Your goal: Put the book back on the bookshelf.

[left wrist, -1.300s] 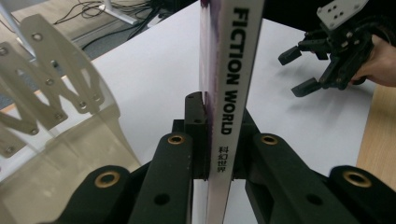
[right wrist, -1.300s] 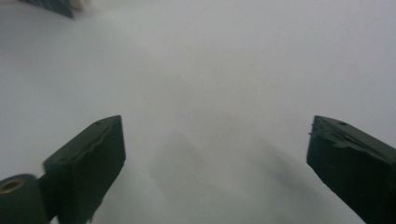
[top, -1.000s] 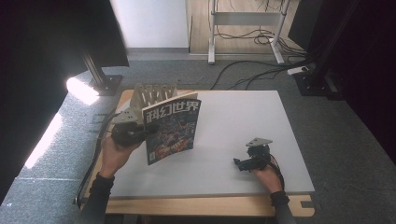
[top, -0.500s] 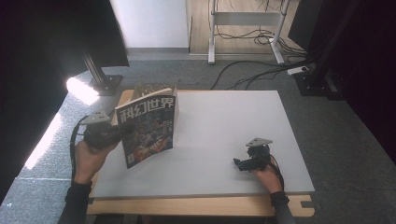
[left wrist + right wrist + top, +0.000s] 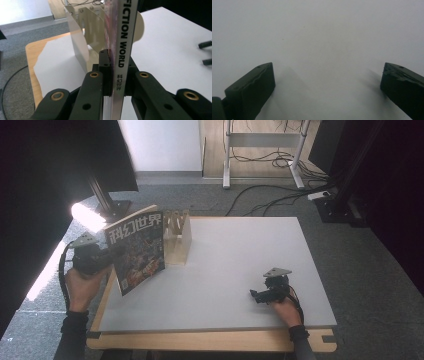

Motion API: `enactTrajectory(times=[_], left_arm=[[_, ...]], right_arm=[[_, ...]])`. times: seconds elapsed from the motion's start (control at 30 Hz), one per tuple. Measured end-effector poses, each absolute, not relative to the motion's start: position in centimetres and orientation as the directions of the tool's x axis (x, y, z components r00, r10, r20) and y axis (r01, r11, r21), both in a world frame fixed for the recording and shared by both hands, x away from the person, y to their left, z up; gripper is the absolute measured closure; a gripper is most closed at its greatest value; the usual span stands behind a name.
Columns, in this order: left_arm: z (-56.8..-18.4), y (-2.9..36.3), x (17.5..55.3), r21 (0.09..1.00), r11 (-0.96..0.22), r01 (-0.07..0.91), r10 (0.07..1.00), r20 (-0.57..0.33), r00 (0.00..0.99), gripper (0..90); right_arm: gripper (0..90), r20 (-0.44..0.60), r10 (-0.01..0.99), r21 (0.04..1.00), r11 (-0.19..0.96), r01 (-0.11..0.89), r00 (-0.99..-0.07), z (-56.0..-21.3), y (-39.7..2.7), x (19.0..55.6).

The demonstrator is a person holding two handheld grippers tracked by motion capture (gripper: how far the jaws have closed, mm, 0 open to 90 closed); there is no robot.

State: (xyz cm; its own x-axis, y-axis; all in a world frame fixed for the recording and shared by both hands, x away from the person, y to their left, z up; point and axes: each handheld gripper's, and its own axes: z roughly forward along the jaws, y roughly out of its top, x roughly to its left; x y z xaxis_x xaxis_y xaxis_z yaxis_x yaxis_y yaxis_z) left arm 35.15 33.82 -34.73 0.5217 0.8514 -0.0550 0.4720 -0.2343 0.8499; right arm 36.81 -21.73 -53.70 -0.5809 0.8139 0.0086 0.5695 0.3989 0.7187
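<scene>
A magazine [image 5: 136, 251] with a white Chinese title stands upright over the table's left edge, cover toward me. My left gripper [image 5: 111, 261] is shut on its spine, held by a hand just off the table. In the left gripper view the spine [image 5: 125, 30] reads "FICTION WORLD" and is pinched between the two jaws of my left gripper [image 5: 117, 72]. A pale wooden slotted rack [image 5: 177, 237] stands right of the magazine; it also rises behind the spine [image 5: 85, 32]. My right gripper [image 5: 257, 296] rests on the table's front right, open, with nothing between its fingers [image 5: 254, 85].
The grey table top [image 5: 240, 255] stretches between the rack and the right gripper. A bright light [image 5: 85, 215] glares on the floor beyond the left corner. Cables [image 5: 270, 195] and a metal stand [image 5: 260, 150] lie on the floor behind the table.
My left gripper has carried the magazine leftward, from in front of the rack to the table's left edge, uncovering the rack. The right gripper has not moved.
</scene>
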Motion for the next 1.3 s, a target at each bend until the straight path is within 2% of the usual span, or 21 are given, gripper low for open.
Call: enactTrajectory(times=[0.4, 0.73, 0.97, 1.07, 1.2, 1.3], left_arm=[[-34.6, 33.6, 37.7, 0.858, -0.183, 0.481, 0.891, -0.062, 0.45, 82.9], [-35.5, 31.7, 40.8, 0.874, -0.154, 0.461, 0.906, -0.061, 0.418, 82.8], [-37.2, 30.2, 42.2, 0.914, -0.128, 0.385, 0.904, -0.052, 0.424, 82.8], [-38.1, 29.9, 42.5, 0.917, -0.123, 0.381, 0.9, -0.059, 0.431, 82.7], [-38.5, 30.0, 42.4, 0.907, -0.129, 0.401, 0.89, -0.073, 0.451, 82.5], [-38.8, 29.9, 42.0, 0.876, -0.191, 0.442, 0.884, -0.042, 0.465, 82.3]], right_arm=[[0.0, 0.008, 0.814, 0.718, 0.4, 0.57, -0.581, -53.7, -21.7, 36.8], [0.0, 0.009, 0.814, 0.718, 0.399, 0.57, -0.581, -53.7, -21.7, 36.8], [0.0, 0.008, 0.814, 0.719, 0.399, 0.569, -0.581, -53.7, -21.7, 36.8], [0.0, 0.009, 0.814, 0.718, 0.399, 0.57, -0.581, -53.7, -21.7, 36.8], [0.0, 0.008, 0.813, 0.718, 0.4, 0.569, -0.582, -53.7, -21.7, 36.8], [0.0, 0.008, 0.814, 0.718, 0.4, 0.57, -0.581, -53.7, -21.7, 36.8]])
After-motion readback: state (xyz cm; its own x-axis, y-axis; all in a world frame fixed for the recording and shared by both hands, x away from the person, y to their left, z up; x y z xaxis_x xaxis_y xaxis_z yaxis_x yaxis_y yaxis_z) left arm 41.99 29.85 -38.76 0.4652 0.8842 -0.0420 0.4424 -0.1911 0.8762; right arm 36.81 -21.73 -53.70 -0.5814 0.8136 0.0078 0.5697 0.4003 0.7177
